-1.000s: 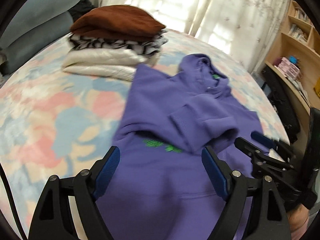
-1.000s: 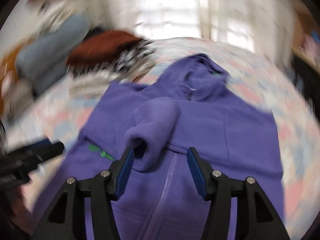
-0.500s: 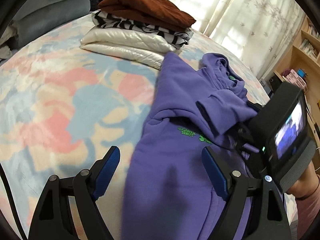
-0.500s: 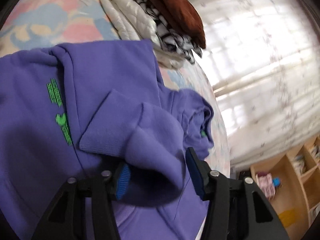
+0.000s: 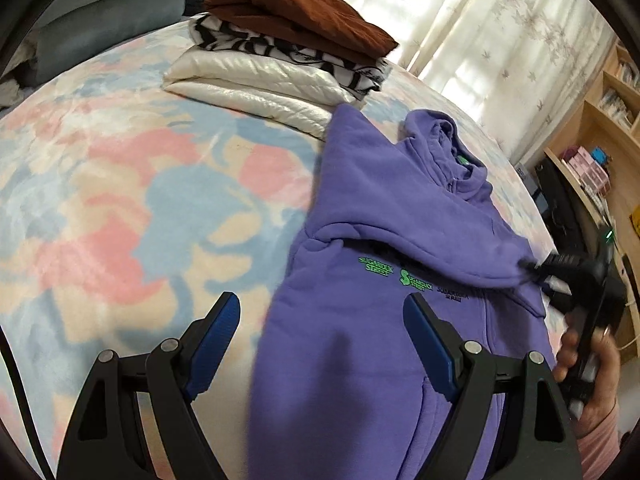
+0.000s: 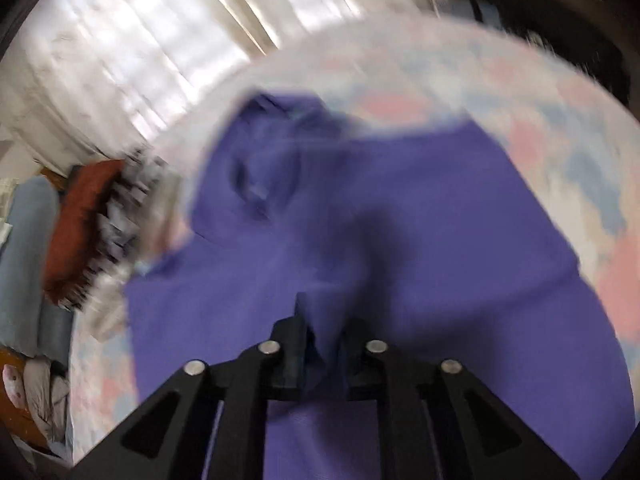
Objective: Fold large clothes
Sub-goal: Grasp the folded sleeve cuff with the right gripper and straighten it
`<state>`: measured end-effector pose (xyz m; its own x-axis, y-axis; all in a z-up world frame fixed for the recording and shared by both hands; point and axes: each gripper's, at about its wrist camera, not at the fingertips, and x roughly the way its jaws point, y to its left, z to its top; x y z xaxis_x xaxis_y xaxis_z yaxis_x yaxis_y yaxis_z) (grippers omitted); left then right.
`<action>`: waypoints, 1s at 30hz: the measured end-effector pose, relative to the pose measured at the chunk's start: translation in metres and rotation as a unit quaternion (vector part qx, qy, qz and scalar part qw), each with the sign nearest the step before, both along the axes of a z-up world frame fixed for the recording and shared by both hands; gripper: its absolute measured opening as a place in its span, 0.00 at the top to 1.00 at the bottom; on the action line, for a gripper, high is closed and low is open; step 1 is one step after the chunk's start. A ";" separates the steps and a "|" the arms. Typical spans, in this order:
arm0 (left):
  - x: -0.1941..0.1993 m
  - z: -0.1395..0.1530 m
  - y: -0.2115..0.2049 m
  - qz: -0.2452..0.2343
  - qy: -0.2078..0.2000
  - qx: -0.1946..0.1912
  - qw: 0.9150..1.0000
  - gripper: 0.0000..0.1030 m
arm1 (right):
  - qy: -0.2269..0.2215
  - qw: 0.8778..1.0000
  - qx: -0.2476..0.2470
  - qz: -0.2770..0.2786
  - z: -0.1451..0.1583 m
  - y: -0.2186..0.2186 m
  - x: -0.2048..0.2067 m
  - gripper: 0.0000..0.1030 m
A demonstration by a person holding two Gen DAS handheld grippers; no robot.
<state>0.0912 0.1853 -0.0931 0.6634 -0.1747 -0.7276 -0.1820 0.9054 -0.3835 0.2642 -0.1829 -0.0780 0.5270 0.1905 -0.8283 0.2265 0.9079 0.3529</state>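
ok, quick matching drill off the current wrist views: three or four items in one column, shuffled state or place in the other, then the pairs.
Items
1. left gripper
2. right gripper
3. brown garment
4. white padded garment

States
A. bottom of the folded stack
B. jaws wide, nothing pinched
C. top of the folded stack
D. just closed on purple hoodie fabric

Pairs: 1-B, 2-D, 3-C, 4-A

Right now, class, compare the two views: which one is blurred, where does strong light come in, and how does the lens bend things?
Left wrist view: mostly sharp; purple hoodie lettering is legible, curtains glare white, the bed bulges with fisheye curvature. Right wrist view: heavy motion blur smears the hoodie and bed; bright curtains wash out the upper left.
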 end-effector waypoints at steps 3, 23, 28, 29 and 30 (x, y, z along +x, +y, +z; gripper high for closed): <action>0.010 0.004 -0.007 -0.013 0.002 0.015 1.000 0.20 | 0.046 0.998 0.035 0.013 -0.030 -0.024 -0.013 0.74; 0.219 -0.023 -0.011 -0.046 0.085 0.089 0.991 0.20 | 0.022 0.995 0.066 0.073 -0.048 -0.083 0.057 0.56; 0.241 -0.033 -0.004 -0.028 0.084 0.044 0.995 0.29 | -0.008 0.992 0.034 0.117 -0.046 -0.072 0.062 0.65; 0.241 -0.032 -0.004 -0.024 0.077 0.042 0.996 0.56 | -0.015 0.991 0.020 0.135 -0.044 -0.066 0.062 0.85; 0.242 -0.030 -0.005 -0.029 0.068 0.031 0.997 0.70 | -0.019 0.989 0.011 0.148 -0.043 -0.062 0.063 0.91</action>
